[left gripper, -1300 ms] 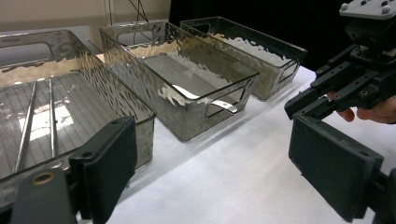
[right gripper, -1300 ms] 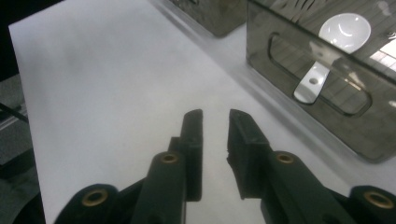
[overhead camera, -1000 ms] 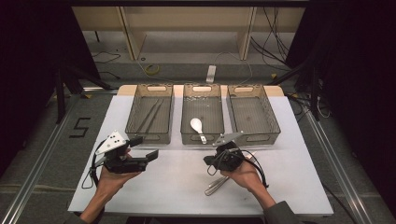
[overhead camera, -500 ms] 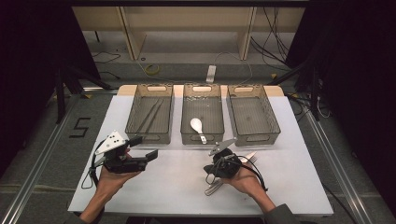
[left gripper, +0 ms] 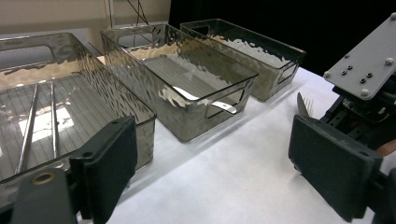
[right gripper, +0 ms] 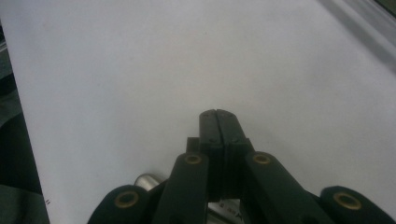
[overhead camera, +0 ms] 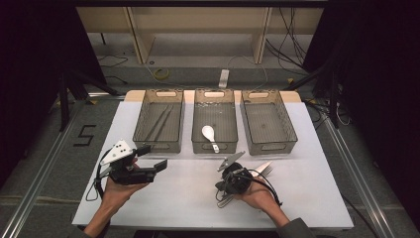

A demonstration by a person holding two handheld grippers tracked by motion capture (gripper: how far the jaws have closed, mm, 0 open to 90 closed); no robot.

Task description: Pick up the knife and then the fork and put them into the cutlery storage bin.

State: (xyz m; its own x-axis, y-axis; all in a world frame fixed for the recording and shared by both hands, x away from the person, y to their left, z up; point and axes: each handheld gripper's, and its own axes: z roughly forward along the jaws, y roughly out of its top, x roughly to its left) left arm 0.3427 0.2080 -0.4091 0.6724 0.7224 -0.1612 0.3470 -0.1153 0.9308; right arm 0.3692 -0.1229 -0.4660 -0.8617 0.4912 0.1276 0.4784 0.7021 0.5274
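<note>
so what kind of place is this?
Likely a lab data-collection bench: white table between aluminium rails, black curtains, loose cables on the floor, three clear sorting bins.

Three clear bins (overhead camera: 268,124) on a white tabletop (overhead camera: 317,188): chopsticks (overhead camera: 157,124) in the left, a white spoon (overhead camera: 209,134) in the middle.

A big flat white table (overhead camera: 188,198) holds everything. Three see-through grey plastic boxes stand in a row along its far side, close together. The left box (overhead camera: 141,124) has two thin dark sticks (overhead camera: 159,123) lying in it. The middle box (overhead camera: 198,129) has a white plastic spoon (overhead camera: 209,135) in it. The right box (overhead camera: 289,126) has nothing showing inside. A shiny metal fork (overhead camera: 263,170) lies on the table near the front, right of the middle.
</note>
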